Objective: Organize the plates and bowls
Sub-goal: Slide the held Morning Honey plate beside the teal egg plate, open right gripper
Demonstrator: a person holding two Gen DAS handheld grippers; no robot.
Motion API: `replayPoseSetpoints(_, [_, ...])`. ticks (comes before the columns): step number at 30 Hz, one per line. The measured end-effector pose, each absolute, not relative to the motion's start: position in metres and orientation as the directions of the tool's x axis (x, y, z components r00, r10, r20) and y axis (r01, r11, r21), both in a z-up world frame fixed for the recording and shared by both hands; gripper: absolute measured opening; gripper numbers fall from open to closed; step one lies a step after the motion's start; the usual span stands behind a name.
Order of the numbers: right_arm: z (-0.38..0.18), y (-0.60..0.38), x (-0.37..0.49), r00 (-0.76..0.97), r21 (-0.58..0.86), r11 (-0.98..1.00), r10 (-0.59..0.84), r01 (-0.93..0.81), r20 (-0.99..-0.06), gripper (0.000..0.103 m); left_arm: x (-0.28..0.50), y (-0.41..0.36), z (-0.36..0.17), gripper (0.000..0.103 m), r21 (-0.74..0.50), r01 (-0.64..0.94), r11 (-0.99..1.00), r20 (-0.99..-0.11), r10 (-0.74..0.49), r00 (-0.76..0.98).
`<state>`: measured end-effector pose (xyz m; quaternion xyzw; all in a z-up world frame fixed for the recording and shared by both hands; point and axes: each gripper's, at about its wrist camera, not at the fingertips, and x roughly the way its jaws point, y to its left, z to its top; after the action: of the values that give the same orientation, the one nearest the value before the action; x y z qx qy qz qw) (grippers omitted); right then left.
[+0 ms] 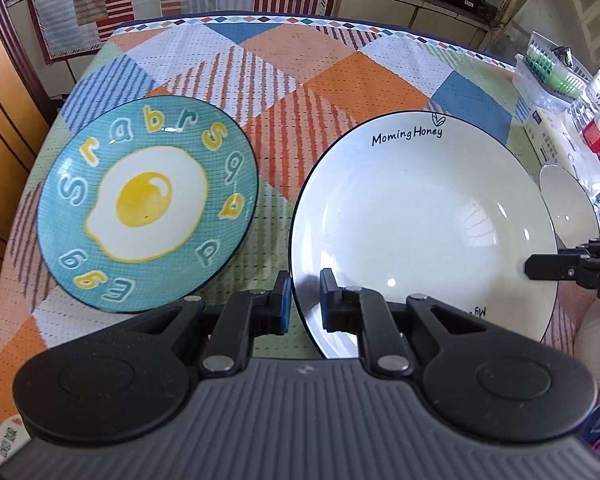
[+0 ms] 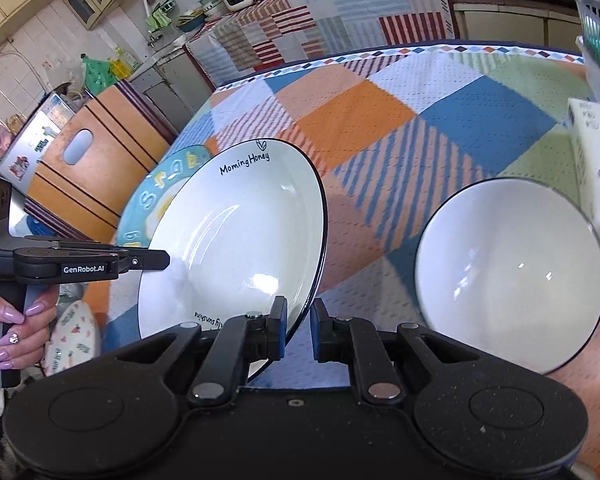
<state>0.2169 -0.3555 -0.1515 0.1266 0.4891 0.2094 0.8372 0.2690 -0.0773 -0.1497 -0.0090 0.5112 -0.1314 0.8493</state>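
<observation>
A white plate with a dark rim and the words "Morning Honey" is held by both grippers. My left gripper is shut on its near left rim. My right gripper is shut on its right rim and shows in the left wrist view as a black finger at the plate's right edge. In the right wrist view the white plate tilts and covers part of the blue egg plate. That blue egg plate lies flat on the left. A white bowl stands to the right.
A checked tablecloth covers the table. A white carton, plastic baskets and bottles crowd the right edge. A person's hand holds the left gripper's handle. A wooden cabinet stands to the left of the table.
</observation>
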Motion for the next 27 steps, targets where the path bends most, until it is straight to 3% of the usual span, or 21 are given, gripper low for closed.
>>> replayPoseSetpoints(17, [-0.166,-0.345,0.222,0.45,0.295,0.922,0.381,-0.25,-0.808,0.017,0.287,-0.083,-0.176,0.014,-0.173,0.203,0.964,-0.881,-0.243,0.405])
replayPoseSetpoints(27, [-0.165,-0.327,0.215,0.481,0.164,0.942,0.293,-0.292,-0.827,0.023,0.283,-0.086,-0.177,0.014,-0.149,0.22,0.964,-0.886,-0.229,0.404])
